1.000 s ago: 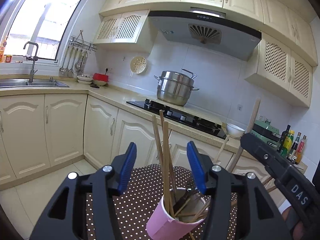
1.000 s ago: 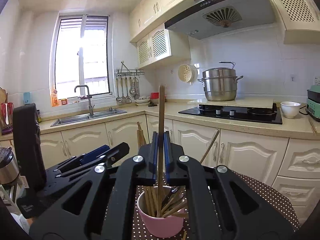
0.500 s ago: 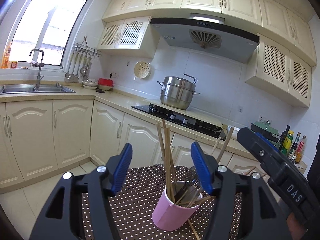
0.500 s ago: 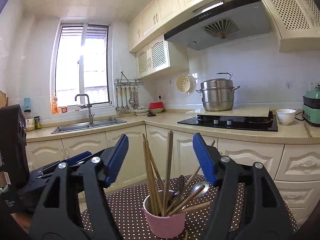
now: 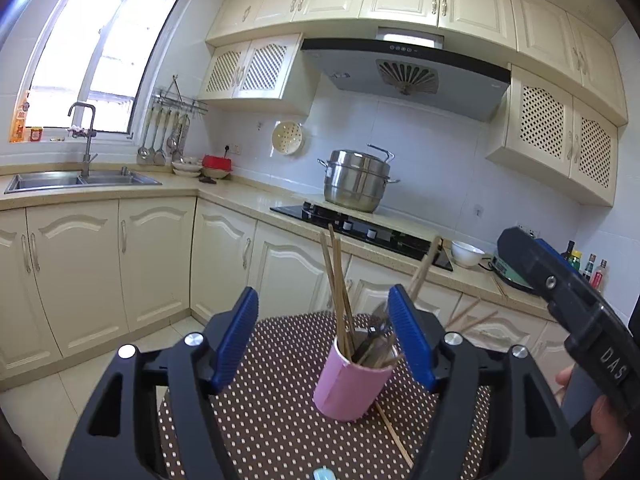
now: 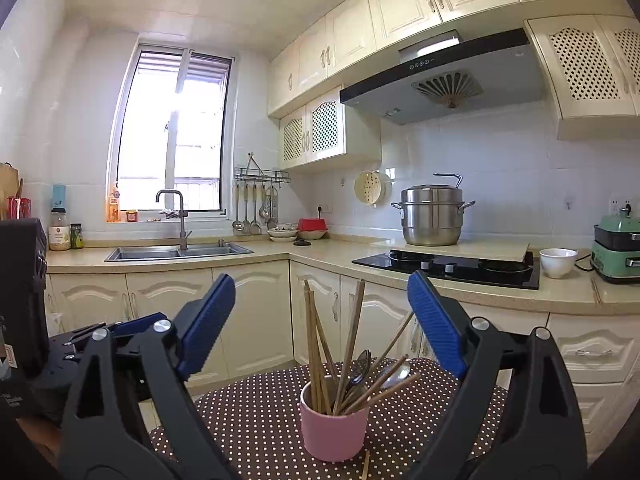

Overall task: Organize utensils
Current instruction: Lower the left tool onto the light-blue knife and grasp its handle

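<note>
Since a second ago the right gripper (image 6: pixel 320 320) has let go of the chopstick it was pinching. Its fingers have just been opening and now stand wide with nothing between the pads, and both grippers sit further back from the cup. The left gripper (image 5: pixel 324 340) has been opening too; it's about two-thirds spread and empty.

The pink cup (image 6: pixel 334 426) sits on the polka-dot counter (image 6: pixel 256 420), at about 6 o'clock in both wrist views, stuffed with wooden chopsticks (image 6: pixel 316 344) and a couple of metal spoons (image 6: pixel 360 364). One stray chopstick (image 5: pixel 394 436) lies on the cloth at the cup's 5 o'clock.

My guess: chopsticks are light, stiff and thin, so they roll easily. Pinch mid-shaft. The cup looks top-heavy, so steady its wall low.
</note>
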The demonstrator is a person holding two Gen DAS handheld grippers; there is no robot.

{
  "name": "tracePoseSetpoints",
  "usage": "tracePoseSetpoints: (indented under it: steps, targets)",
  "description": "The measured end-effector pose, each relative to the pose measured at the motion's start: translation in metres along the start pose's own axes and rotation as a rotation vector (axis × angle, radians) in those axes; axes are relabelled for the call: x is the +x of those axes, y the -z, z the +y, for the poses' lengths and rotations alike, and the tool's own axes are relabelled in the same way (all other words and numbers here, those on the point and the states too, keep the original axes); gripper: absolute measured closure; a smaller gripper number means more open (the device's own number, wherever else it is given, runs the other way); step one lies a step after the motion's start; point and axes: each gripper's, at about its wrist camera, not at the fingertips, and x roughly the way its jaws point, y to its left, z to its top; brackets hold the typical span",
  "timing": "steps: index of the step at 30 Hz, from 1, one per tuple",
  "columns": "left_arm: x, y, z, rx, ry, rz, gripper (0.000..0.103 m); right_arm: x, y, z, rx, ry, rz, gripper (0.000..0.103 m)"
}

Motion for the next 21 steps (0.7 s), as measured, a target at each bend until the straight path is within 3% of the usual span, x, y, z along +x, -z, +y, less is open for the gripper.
tracePoseSetpoints:
  steps: [4,10,21]
  targets:
    - [-0.007,0.007,0.001,-0.025,0.036,0.074,0.036,-0.013,0.006,0.002,0.0,0.007,0.027,0.016]
    - [-0.007,0.025,0.0,-0.013,0.028,0.182,0.036,-0.028,0.021,-0.003,-0.001,0.031,0.09,0.015]
    - [0.028,0.091,0.002,0.016,-0.019,0.546,0.036,-0.039,0.073,-0.021,0.034,0.072,0.239,0.015]
